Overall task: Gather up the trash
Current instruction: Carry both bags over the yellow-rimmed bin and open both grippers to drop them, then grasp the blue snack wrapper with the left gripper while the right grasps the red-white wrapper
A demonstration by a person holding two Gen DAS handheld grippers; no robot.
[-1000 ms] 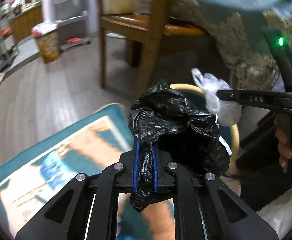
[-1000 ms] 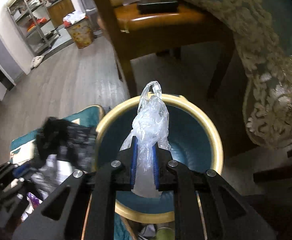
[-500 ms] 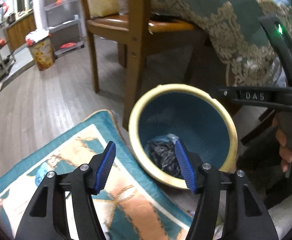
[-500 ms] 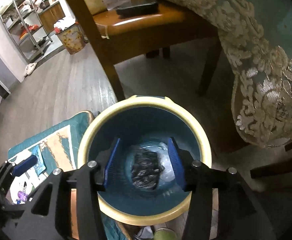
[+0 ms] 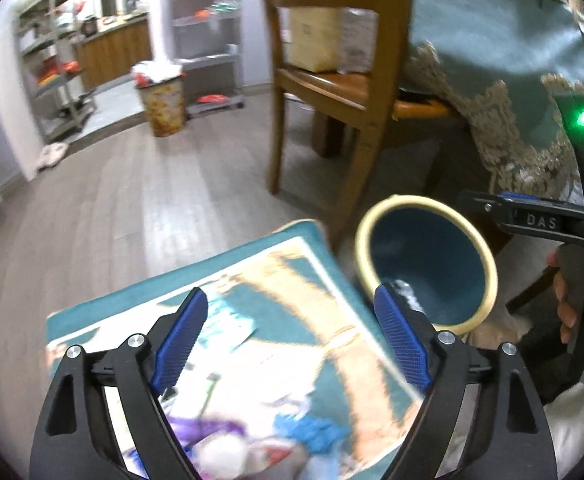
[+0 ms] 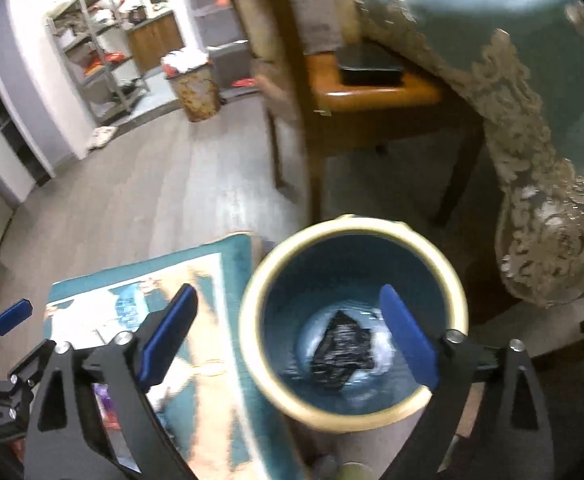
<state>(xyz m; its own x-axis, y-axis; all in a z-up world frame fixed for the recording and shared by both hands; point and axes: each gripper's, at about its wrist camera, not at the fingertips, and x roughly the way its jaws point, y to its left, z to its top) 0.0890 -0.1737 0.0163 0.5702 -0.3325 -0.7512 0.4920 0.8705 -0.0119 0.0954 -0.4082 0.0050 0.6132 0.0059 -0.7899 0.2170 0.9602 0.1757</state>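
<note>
A round bin (image 6: 354, 320) with a cream rim and teal inside stands on the floor beside a teal rug (image 5: 252, 320). It also shows in the left wrist view (image 5: 428, 264). A black bag (image 6: 342, 350) and a clear plastic bag (image 6: 382, 354) lie at its bottom. My left gripper (image 5: 292, 340) is open and empty above the rug, left of the bin. Blurred purple, white and blue trash (image 5: 252, 436) lies on the rug below it. My right gripper (image 6: 288, 332) is open and empty above the bin's left rim.
A wooden chair (image 5: 332, 92) stands just behind the bin, with a dark flat object (image 6: 368, 64) on its seat. A table with a teal lace-edged cloth (image 6: 532, 100) is to the right. A full patterned waste basket (image 5: 162, 104) and metal shelves (image 6: 92, 56) stand far back.
Both grippers opened and dropped the black bag and the clear bag into the bin. Both have since opened wider, and the left has swung left over the rug.
</note>
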